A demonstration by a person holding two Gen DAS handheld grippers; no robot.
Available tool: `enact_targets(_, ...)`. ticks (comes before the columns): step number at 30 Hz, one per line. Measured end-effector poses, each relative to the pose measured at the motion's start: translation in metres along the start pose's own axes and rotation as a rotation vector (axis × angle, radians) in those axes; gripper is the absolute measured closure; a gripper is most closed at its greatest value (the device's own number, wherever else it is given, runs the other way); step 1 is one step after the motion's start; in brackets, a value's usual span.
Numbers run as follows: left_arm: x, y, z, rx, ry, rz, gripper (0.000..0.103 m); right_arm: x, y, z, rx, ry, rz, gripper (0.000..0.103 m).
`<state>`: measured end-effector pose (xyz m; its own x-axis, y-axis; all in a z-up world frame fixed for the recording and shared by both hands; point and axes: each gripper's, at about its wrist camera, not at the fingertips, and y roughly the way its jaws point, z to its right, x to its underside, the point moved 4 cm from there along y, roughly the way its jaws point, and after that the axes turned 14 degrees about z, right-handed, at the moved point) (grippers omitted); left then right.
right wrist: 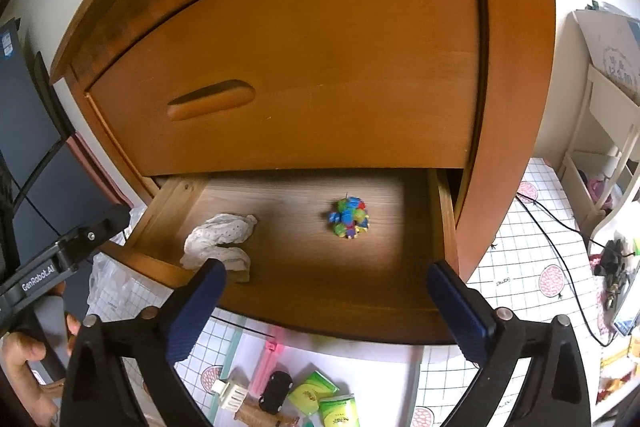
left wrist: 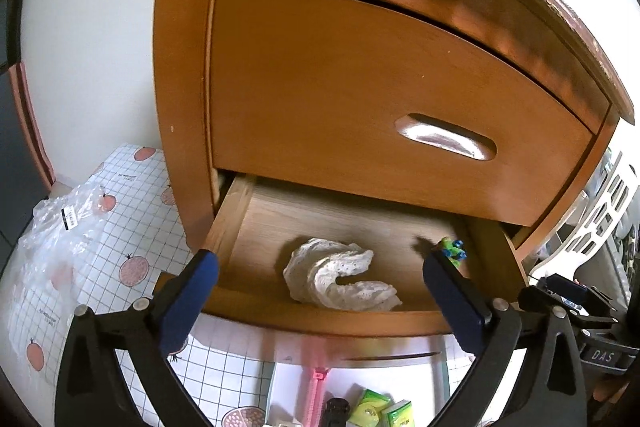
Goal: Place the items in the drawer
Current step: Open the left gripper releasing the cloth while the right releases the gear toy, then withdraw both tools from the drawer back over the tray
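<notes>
left tongs [left wrist: 320,291]: spread wide, empty | right tongs [right wrist: 326,293]: spread wide, empty | open drawer [right wrist: 304,323]: white lace cloth [right wrist: 222,237] lying left, multicoloured block toy [right wrist: 349,217] right, apart | green tissue packs [right wrist: 324,401]: below drawer.

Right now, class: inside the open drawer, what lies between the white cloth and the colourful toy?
Nothing: bare drawer floor separates white cloth from colourful toy, clearest in the right wrist view.

Left gripper [left wrist: 320,291] and right gripper [right wrist: 326,301]: each has black angular arms fixed with round silver screws and carries two dark blue ribbed pads. The left unit's black body, seen from the right wrist, bears white lettering, apparently "GenRobot.AI"; a hand [right wrist: 24,363] grips it.
</notes>
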<state>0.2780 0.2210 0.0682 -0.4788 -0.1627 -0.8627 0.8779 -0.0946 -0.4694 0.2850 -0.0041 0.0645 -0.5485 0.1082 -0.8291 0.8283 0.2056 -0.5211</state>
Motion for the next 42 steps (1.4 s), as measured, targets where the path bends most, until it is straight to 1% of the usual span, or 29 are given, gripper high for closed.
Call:
enact_targets(5, 0.003, -0.014, 0.0, -0.005, -0.01, 0.019, 0.0, 0.005, -0.008, -0.001, -0.001, -0.003, 0.004, 0.0)
enact_targets(7, 0.006, -0.023, 0.003, 0.002, 0.003, 0.033, 0.0, 0.007, -0.013, -0.001, -0.002, -0.004, 0.009, 0.0)
enact_targets(12, 0.014, -0.049, 0.017, 0.018, 0.051, 0.09, 0.0, 0.013, -0.032, -0.003, -0.015, -0.004, 0.039, 0.0)
enact_targets(16, 0.021, -0.07, 0.025, 0.042, 0.054, 0.128, 0.0, 0.02, -0.054, -0.005, -0.025, -0.015, 0.07, 0.0)
enact_targets(18, 0.029, -0.079, 0.027, 0.044, 0.049, 0.138, 0.0, 0.026, -0.065, -0.005, -0.035, -0.012, 0.091, 0.0)
enact_targets(20, 0.039, -0.083, 0.028, 0.046, 0.044, 0.131, 0.0, 0.037, -0.074, -0.005, -0.043, -0.011, 0.1, 0.0)
enact_targets(22, 0.055, -0.087, 0.028, 0.055, 0.036, 0.12, 0.0, 0.048, -0.078, -0.003, -0.043, -0.016, 0.097, 0.0)
enact_targets(26, 0.094, -0.081, 0.025, 0.075, 0.015, 0.056, 0.0, 0.087, -0.076, 0.002, -0.028, -0.021, 0.059, 0.0)
enact_targets(28, 0.12, -0.074, 0.022, 0.078, 0.005, -0.001, 0.0, 0.107, -0.069, 0.006, -0.02, -0.012, 0.022, 0.0)
enact_targets(35, 0.194, -0.046, 0.002, 0.022, -0.024, -0.172, 0.0, 0.183, -0.039, 0.024, 0.009, 0.061, -0.127, 0.0)
enact_targets(39, 0.229, -0.033, -0.01, 0.002, -0.059, -0.245, 0.0, 0.216, -0.026, 0.033, 0.027, 0.08, -0.19, 0.0)
enact_targets(42, 0.248, -0.029, -0.018, -0.015, -0.063, -0.262, 0.0, 0.233, -0.018, 0.037, 0.026, 0.091, -0.226, 0.0)
